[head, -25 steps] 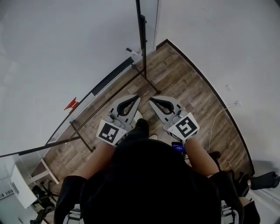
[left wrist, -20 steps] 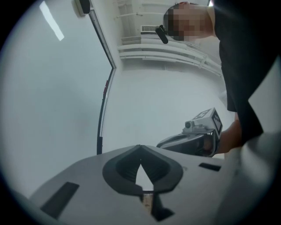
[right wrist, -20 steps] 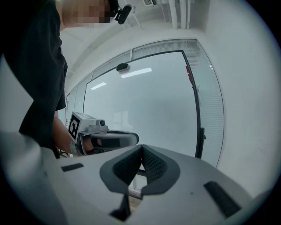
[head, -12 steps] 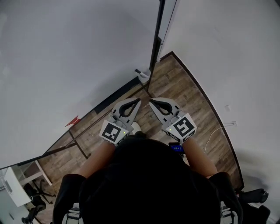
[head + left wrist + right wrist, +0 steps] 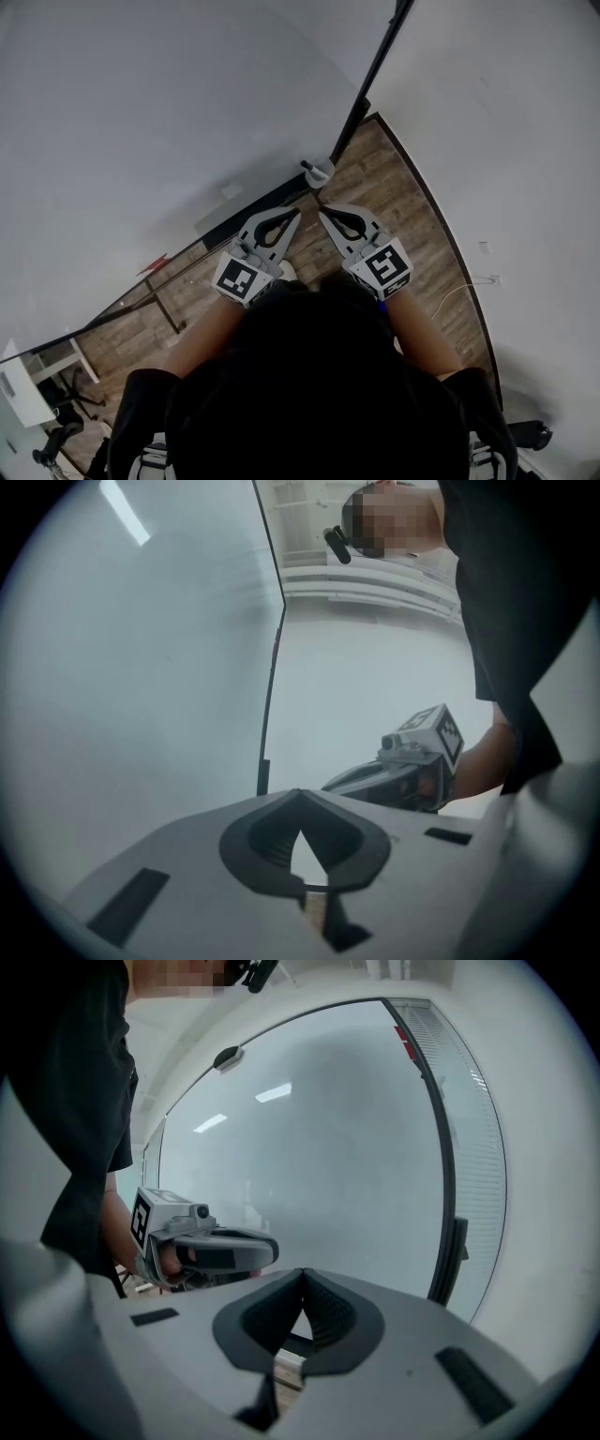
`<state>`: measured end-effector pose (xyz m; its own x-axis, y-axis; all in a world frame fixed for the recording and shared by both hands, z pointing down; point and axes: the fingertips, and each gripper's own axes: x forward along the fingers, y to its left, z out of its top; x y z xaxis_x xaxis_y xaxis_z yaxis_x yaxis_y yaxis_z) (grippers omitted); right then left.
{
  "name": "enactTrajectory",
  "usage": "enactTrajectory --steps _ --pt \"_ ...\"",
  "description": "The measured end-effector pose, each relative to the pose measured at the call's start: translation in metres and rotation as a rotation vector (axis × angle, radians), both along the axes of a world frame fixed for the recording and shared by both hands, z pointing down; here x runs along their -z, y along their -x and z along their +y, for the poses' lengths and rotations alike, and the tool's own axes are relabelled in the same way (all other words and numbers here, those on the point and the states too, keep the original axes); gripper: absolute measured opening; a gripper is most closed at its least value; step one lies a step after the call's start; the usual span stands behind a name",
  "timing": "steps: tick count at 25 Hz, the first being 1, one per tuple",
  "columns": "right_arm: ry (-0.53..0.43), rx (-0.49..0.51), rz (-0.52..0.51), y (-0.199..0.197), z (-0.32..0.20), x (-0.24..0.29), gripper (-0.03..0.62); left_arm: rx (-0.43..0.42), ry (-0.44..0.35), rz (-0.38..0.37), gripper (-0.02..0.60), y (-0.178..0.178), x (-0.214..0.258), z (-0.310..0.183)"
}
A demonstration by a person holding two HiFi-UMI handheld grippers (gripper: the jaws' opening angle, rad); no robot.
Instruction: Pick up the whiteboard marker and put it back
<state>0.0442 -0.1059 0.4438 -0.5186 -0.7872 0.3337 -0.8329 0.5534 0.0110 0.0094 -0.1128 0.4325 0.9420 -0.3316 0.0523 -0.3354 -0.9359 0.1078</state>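
Head view showed the black post had slid right; below it, left gripper and right gripper stayed pressed shut, empty, no marker found yet.

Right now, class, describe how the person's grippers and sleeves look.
The left gripper and right gripper are light grey plastic with dark ribbed pads. Each carries a white cube with black square markers. The sleeves are short and black.
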Motion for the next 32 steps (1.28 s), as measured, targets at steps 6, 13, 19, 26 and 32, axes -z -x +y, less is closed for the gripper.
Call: enactTrajectory --steps 6,13,19,26,32 --pt "0.038 0.036 0.042 -0.025 -0.032 -0.025 -0.008 0.090 -0.002 -0.012 0.003 -0.002 -0.009 -0.018" --pt "0.087 0.141 0.056 -0.040 -0.065 -0.059 -0.008 0.207 0.024 0.024 0.003 -0.011 -0.019 -0.029" --pt "0.143 0.202 0.133 -0.054 -0.095 -0.099 -0.005 0.323 0.032 0.014 0.003 -0.019 -0.026 -0.042" --pt "0.189 0.269 0.183 -0.057 -0.112 -0.131 0.012 0.410 0.016 0.010 0.003 -0.026 -0.032 -0.053" --pt "0.235 0.331 0.219 -0.053 -0.122 -0.158 0.062 0.478 0.031 0.003 0.003 -0.026 -0.037 -0.053"
